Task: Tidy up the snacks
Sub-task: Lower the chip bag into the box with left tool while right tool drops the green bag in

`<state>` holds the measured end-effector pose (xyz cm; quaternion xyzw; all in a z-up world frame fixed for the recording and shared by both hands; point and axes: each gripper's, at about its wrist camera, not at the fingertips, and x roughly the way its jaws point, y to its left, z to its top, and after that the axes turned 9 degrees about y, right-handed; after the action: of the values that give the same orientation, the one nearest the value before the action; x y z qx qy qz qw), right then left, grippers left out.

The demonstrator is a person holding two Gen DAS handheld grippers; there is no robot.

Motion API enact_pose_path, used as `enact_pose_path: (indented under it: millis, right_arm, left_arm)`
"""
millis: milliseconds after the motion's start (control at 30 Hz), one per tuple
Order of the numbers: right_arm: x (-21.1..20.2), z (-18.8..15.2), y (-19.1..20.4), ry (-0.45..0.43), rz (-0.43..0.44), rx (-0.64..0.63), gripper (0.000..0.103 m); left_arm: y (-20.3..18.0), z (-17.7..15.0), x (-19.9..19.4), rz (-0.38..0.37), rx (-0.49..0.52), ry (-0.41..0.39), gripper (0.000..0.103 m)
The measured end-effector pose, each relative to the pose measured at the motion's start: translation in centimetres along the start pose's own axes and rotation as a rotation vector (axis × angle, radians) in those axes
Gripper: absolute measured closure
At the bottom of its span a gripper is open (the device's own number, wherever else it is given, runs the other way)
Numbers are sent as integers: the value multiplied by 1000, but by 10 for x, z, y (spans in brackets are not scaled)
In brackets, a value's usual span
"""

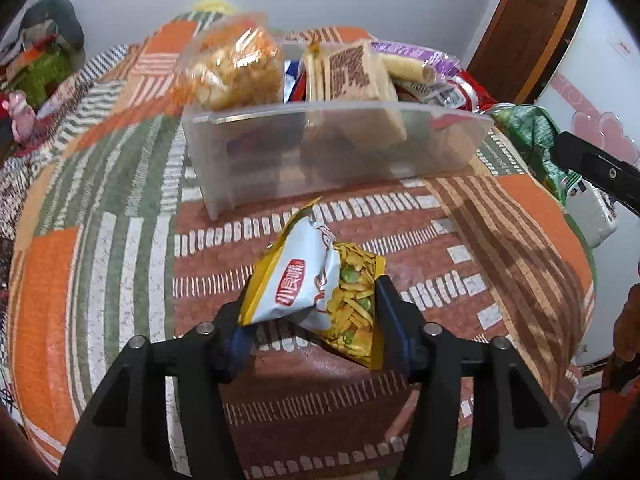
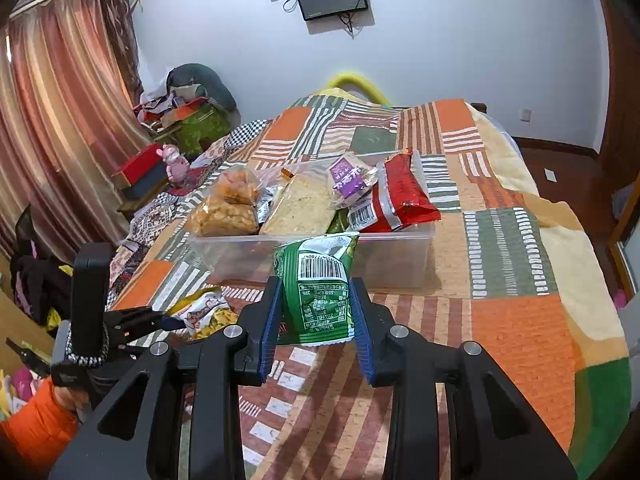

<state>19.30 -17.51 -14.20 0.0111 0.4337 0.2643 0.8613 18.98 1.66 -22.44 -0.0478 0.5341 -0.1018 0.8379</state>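
Note:
My left gripper [image 1: 310, 312] is shut on a yellow and white snack packet [image 1: 316, 280], held just above the patchwork bedspread in front of the clear plastic bin [image 1: 340, 148]. The packet also shows in the right wrist view [image 2: 204, 312]. My right gripper [image 2: 314, 308] is shut on a green snack packet [image 2: 320, 288], upright, barcode facing me, just short of the bin's near wall [image 2: 240, 252]. The bin holds several snacks: orange crisps [image 2: 228, 208], a pale cracker pack [image 2: 300, 208], a purple packet [image 2: 348, 178] and a red packet [image 2: 400, 196].
The bin stands on a bed with a patchwork cover [image 2: 500, 240]. The left gripper's body [image 2: 92, 300] is at the left of the right wrist view. A cluttered corner with curtains [image 2: 60, 120] lies far left. The bed's right edge drops to a wooden floor [image 2: 568, 156].

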Motion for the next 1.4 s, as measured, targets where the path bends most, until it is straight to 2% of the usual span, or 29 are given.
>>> enact_pose_path:
  millis: [100, 133, 500, 667, 800, 967, 1200, 1400]
  right_arm:
    - [0, 1, 0, -1, -1, -1, 73]
    - [0, 1, 0, -3, -2, 0, 73]
    - [-5, 17, 4, -52, -2, -15, 73]
    - [0, 31, 7, -76, -5, -27, 73]
    - [12, 45, 9, -82, -11, -37, 73]
    - [27, 60, 9, -78, -22, -54, 73]
    - [55, 73, 8, -46, -43, -75, 73]
    - [77, 70, 9, 3, -49, -90, 72]
  left_arm:
    - [-3, 4, -8, 1, 7, -40, 64]
    - [-5, 5, -11, 2, 9, -51, 76]
    - [-13, 22, -62, -15, 28, -172, 76]
    - [-17, 41, -91, -8, 38, -267, 76]
    - [-18, 61, -101, -2, 42, -309, 76]
    - [-15, 89, -96, 15, 40, -329, 76]
    - [-2, 121, -67, 64, 6, -303, 76]
    - [6, 127, -47, 77, -18, -274, 74]
